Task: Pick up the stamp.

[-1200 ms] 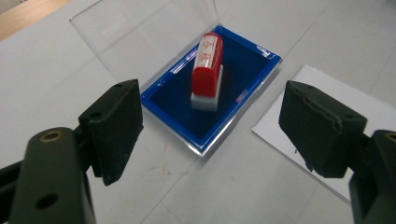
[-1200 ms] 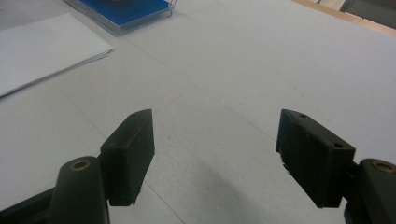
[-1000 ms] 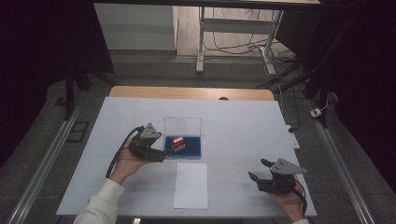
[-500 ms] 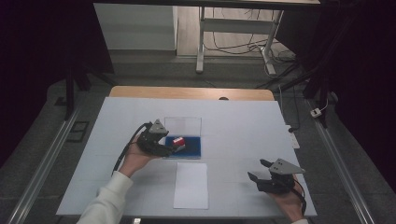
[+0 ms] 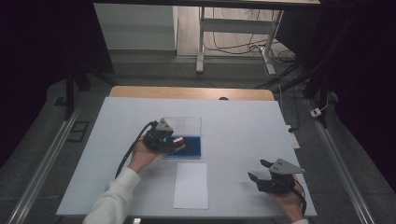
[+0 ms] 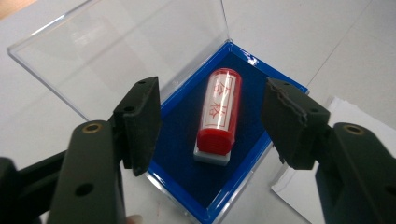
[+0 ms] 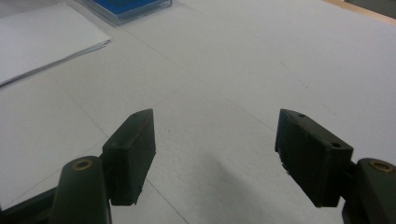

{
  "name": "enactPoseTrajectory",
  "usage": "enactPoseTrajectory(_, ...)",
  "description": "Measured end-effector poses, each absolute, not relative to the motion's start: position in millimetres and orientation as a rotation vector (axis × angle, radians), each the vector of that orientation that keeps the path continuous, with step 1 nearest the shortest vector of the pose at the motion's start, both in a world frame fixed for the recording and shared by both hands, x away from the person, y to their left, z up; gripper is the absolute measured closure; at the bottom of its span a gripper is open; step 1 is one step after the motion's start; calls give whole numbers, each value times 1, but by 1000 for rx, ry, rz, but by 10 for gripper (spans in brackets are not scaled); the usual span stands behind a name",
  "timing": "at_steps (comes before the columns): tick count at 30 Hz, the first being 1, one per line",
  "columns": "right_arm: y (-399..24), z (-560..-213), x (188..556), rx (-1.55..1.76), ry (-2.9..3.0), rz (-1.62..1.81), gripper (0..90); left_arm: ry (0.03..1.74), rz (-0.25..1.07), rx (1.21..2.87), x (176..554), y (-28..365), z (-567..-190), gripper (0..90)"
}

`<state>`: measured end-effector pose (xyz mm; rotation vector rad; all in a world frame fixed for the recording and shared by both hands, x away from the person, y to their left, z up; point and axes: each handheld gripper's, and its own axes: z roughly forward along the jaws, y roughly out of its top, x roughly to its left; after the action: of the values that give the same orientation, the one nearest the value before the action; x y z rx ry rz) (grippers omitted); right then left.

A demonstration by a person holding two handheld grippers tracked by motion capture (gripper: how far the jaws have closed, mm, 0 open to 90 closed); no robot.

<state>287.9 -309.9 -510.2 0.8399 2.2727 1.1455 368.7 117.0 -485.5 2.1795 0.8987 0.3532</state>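
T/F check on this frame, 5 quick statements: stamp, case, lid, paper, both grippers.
1. The red stamp lies in the blue case. True.
2. The left gripper is clamped on the stamp. False: its jaws have just been closing and stand either side of the stamp, with gaps left on both sides.
3. The case's clear lid is shut. False: it is swung open behind the case.
4. The right gripper is open with nothing between its jaws, over the bare table. True.
5. The white paper sheet lies inside the case. False: it lies on the table, on the person's side of the case.
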Motion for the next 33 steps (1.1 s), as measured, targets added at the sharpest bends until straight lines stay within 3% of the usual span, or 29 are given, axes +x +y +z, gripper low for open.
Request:
enactPoseTrajectory(28, -312, -513, 289, 843, 2280, 1128, 287, 847, 334, 2236, 373, 108, -498, 682)
enactPoseTrajectory(33, -312, -513, 289, 843, 2284, 1125, 287, 835, 335, 2241, 373, 108, -497, 695)
